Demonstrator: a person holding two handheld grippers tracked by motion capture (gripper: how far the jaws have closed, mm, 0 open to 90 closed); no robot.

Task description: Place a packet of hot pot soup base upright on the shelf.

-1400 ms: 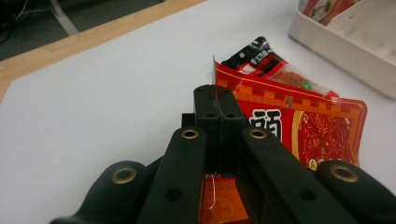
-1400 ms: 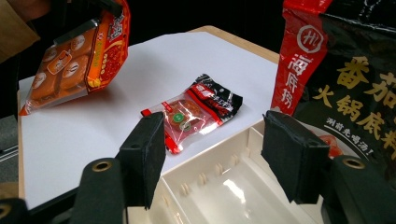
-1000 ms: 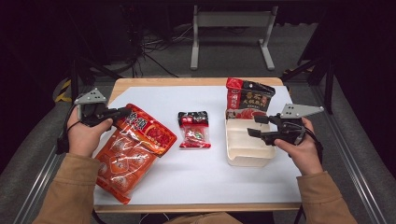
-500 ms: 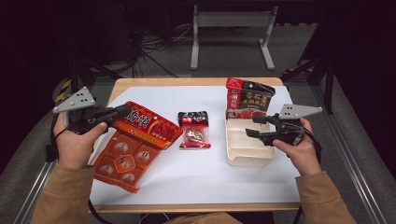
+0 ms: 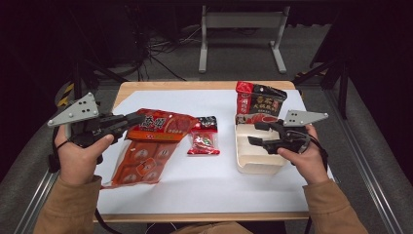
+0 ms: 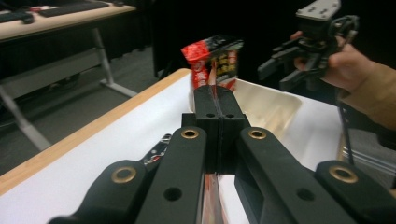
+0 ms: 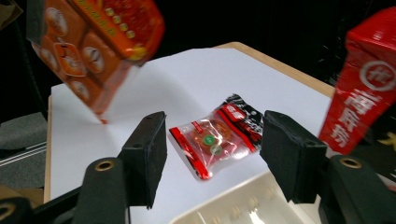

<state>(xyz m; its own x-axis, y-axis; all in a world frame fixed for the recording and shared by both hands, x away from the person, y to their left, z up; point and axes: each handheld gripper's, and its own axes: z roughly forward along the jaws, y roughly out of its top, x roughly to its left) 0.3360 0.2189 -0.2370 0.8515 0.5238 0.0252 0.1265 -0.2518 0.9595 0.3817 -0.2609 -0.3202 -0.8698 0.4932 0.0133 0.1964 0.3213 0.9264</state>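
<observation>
Orange and glossy, the large flat snack bag [image 5: 148, 148] hangs crinkled from the left gripper [image 5: 134, 118], whose jaws are pinched tight on its top edge, its lower end near the white table sheet [image 5: 204, 180]. The right gripper [image 5: 255, 133] hovers with jaws wide and empty over a cream rectangular tray [image 5: 255, 158]. Between bag and tray lies a small clear-and-red packet [image 5: 203, 139]. Behind the tray stands a red-and-black pouch [image 5: 258, 100].

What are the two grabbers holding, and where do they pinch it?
The left gripper pinches the big orange bag by its top edge, lifting it. The right gripper is open above the tray, holding nothing.
</observation>
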